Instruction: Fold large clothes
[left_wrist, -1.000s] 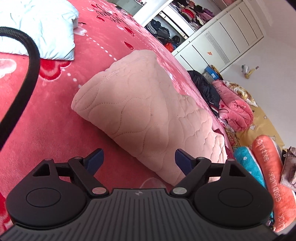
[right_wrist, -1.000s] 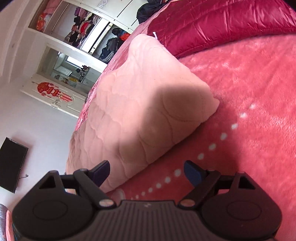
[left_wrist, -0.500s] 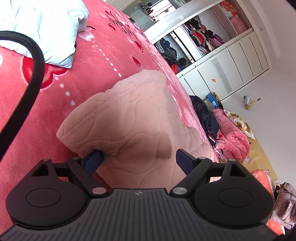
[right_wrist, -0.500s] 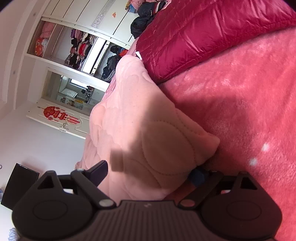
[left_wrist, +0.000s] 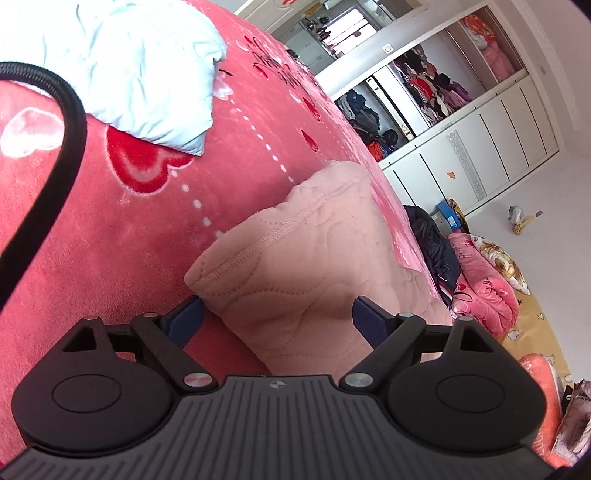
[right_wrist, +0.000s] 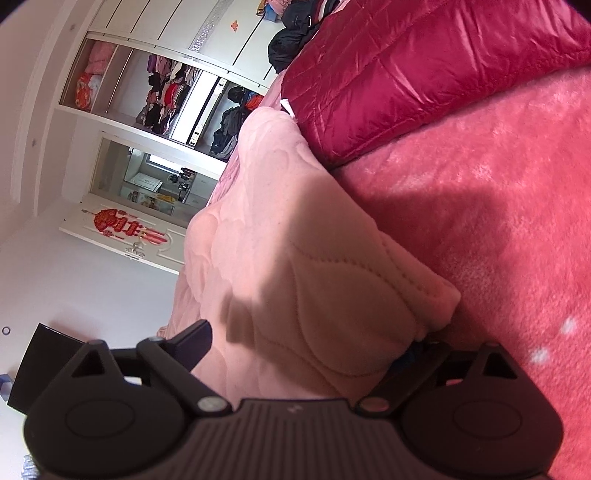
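Pink quilted cloth, thick and padded, lay folded on the red blanket (left_wrist: 92, 236), and I had both tools at its near end. My left gripper (left_wrist: 277, 317) stood wide, its fingers set either side of the garment (left_wrist: 295, 266): the left pad touched the stitched corner, the right pad sat over the quilted face, and nothing was pinched yet. I judged this spread to be deliberate, since the bundle is several layers deep and needs a broad mouth to take it all in one bite.

My right gripper (right_wrist: 306, 343) was likewise spread, with the garment (right_wrist: 295, 258) pushed deep between the fingers. One finger showed clear against the cloth on the left; the other was mostly buried beneath the hemmed corner, only a blue trace of it visible. I could not tell whether that hidden pad bore on the fabric.

Beyond my right fingers a dark red puffer jacket (right_wrist: 424, 70) lay against the far end of the garment. Beyond and left of my left fingers sat a pale blue folded item (left_wrist: 140, 74), well apart. A black cable (left_wrist: 62, 155) curved past on the left.

Assessment: both corners were bracketed and ready to be clamped. Risk: a thick, slippery bundle may shed its lower layers if gripped shallow.
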